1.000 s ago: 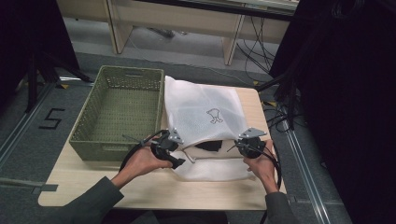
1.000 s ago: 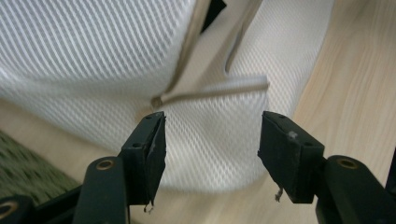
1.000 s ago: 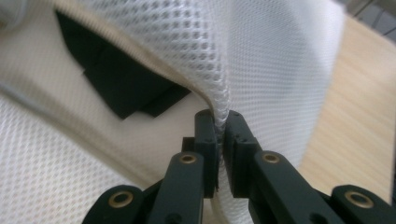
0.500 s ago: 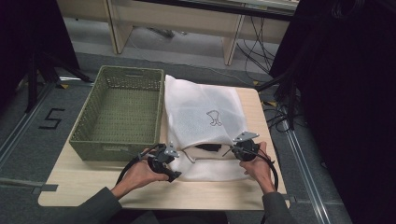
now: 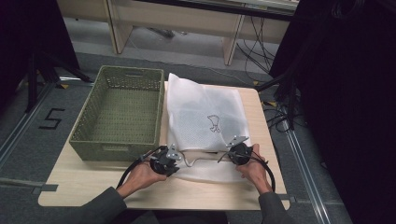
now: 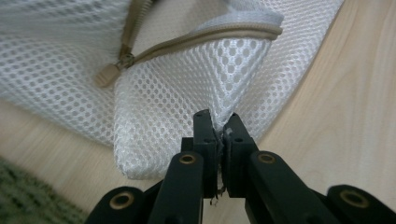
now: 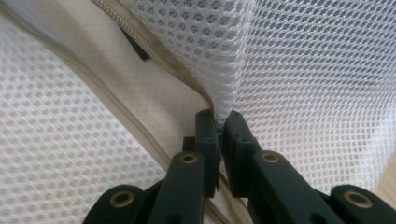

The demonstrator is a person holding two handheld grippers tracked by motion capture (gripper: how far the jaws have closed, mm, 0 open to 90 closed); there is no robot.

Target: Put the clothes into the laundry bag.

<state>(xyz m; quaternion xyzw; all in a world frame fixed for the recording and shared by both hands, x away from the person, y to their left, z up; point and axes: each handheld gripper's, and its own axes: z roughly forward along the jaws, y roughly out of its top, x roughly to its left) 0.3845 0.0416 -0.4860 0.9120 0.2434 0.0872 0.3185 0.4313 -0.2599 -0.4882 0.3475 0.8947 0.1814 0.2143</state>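
White mesh bag [image 5: 205, 112] lies flat on wooden table [image 5: 93, 186], just right of green basket [image 5: 119, 114], zip end toward the person. L gripper [image 6: 218, 122]: jaws have just been closing, now pinching a fold of mesh at bag's near-left corner, close to beige zip pull [image 6: 106, 74]. R gripper [image 7: 218, 120]: jaws pressed together on mesh beside the zip tape [image 7: 154, 58], near-right side. Both hands low at table's near edge.

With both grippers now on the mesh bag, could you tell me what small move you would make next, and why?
Probably lift both ends a little, spreading the mouth. The left gripper has just closed onto the mesh bag near its zipper; the right gripper is shut on the edge opposite, and the zipper lies open.
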